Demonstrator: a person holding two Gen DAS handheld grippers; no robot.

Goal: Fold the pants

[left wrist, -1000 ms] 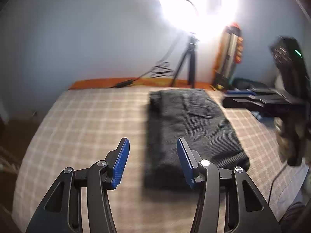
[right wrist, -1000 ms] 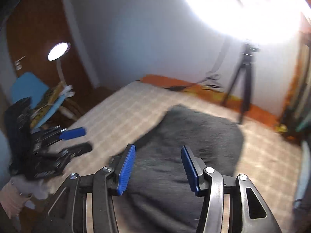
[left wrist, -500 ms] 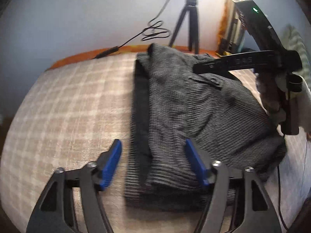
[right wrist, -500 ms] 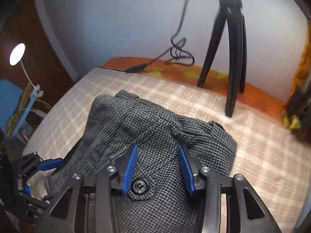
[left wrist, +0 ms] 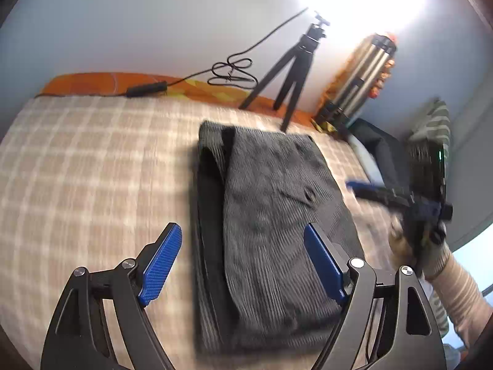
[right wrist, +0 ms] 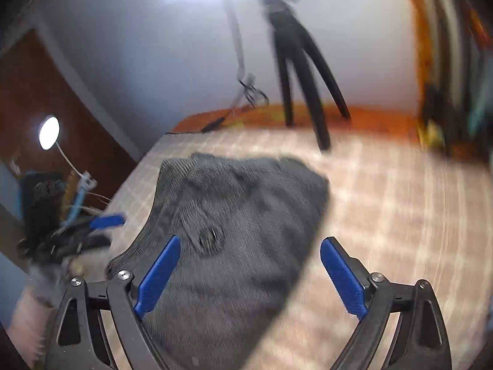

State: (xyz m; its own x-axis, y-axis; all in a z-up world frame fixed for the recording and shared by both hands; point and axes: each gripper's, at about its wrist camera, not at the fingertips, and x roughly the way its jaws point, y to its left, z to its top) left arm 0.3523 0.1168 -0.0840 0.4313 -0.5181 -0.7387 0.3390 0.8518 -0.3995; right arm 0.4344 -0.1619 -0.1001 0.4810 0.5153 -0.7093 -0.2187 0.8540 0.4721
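Your left gripper (left wrist: 243, 262) has its blue fingers (left wrist: 160, 265) spread wide, having just been opening, and nothing is pinched between them: the folded grey pants (left wrist: 271, 228) lie below and beyond the gap, in the lower middle of the left wrist frame, flat on the checked bed cover (left wrist: 92, 185). The pants form a long folded stack running away from you, with a darker layer showing along the left edge and a small buttoned pocket flap on the top layer toward the right. Your right gripper (right wrist: 249, 274) also stands with its fingers (right wrist: 158, 274) wide apart, freshly opened, and they hold nothing; in the right wrist frame the pants (right wrist: 240, 215) fill the lower centre, and the pocket flap with its button sits just above the left finger. The right-hand finger in that frame hangs over bare bed cover (right wrist: 385, 200), past the edge of the pants. At the right edge of the left wrist frame you see your other gripper, blurred, held in a gloved hand (left wrist: 431, 256) beside the bed. A black tripod (left wrist: 292, 71) stands at the far edge of the bed in the upper centre, with a coiled cable (left wrist: 234, 74) to its left against the wall, and bright lamp glare washes out the top of both frames.
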